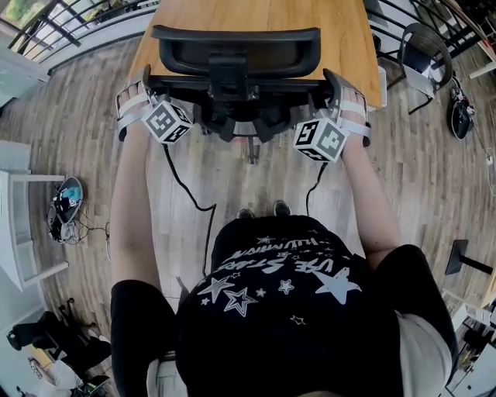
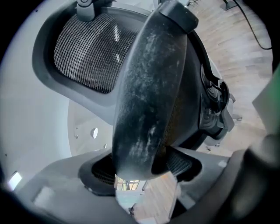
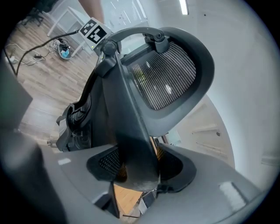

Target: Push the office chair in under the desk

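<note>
1. Black star-printed T-shirt [image 1: 279, 310] of the person fills the head view's bottom, behind both grippers.
2. One wooden desk [image 1: 256, 15] lies beyond the grippers, straight ahead of them.
3. One office chair [image 1: 236, 50] stands between the two grippers. Its backrest overlaps the desk's near edge in the head view, and its seat cannot be seen.
4. The chair's mesh backrest [image 2: 87, 52] rises ahead and to the right of the left gripper, and ahead and to the left of the right gripper.
5. Two armrests, one per gripper: the left armrest [image 2: 148, 87] runs forward out of the left gripper's jaws, and the right armrest [image 3: 131, 131] does the same from the right gripper's.
6. The left gripper [image 2: 140, 168] is clamped on its armrest's rear end, with a pad on each side.
7. The right gripper [image 3: 140, 164] grips its armrest likewise, with the jaws fairly wide around it.
8. Two black cables [image 1: 182, 182] trail back from the grippers across the wood floor [image 1: 93, 116].
</note>
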Tool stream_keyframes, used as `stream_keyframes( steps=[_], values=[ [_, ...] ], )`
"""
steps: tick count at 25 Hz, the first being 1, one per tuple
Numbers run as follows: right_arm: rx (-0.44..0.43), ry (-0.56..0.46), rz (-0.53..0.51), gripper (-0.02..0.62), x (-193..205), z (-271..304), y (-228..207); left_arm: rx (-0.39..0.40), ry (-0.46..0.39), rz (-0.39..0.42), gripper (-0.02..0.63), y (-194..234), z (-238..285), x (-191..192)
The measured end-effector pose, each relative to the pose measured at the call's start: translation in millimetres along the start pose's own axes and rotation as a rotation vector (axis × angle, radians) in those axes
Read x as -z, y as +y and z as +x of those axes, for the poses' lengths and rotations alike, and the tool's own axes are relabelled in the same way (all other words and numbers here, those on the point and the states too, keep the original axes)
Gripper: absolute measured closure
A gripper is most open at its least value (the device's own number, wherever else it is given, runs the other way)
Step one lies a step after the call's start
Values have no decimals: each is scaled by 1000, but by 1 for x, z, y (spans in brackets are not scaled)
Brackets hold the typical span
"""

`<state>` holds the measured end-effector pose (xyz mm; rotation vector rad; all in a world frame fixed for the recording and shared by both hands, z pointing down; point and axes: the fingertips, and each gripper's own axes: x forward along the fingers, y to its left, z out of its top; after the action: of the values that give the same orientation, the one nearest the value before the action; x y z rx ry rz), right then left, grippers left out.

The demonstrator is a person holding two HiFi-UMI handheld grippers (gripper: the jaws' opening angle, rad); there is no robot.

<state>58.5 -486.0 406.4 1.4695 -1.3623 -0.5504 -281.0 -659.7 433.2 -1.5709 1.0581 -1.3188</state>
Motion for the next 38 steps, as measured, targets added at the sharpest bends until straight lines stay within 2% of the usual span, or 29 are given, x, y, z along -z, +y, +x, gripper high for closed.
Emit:
stream_keyframes(
  steps=[10,15,24,29,33,38],
  values=[
    [26,27,10,357,1,5,2,-12,-48,18,268,0,6,-3],
    [27,34,10,356,1,4,2,-11,-65,-16,268,1,4,-4],
    [30,10,18,351,0,5,2,-19,-36,-6,268,0,6,-2],
    [21,-6,11,350,0,4,4,5,-11,-23,268,-4,2,0],
    [19,-18,9,348,0,2,3,13,5,-69,268,-3,-8,5],
    [5,-36,13,345,-1,-2,4,13,42,-185,268,-9,-26,15]
  ],
)
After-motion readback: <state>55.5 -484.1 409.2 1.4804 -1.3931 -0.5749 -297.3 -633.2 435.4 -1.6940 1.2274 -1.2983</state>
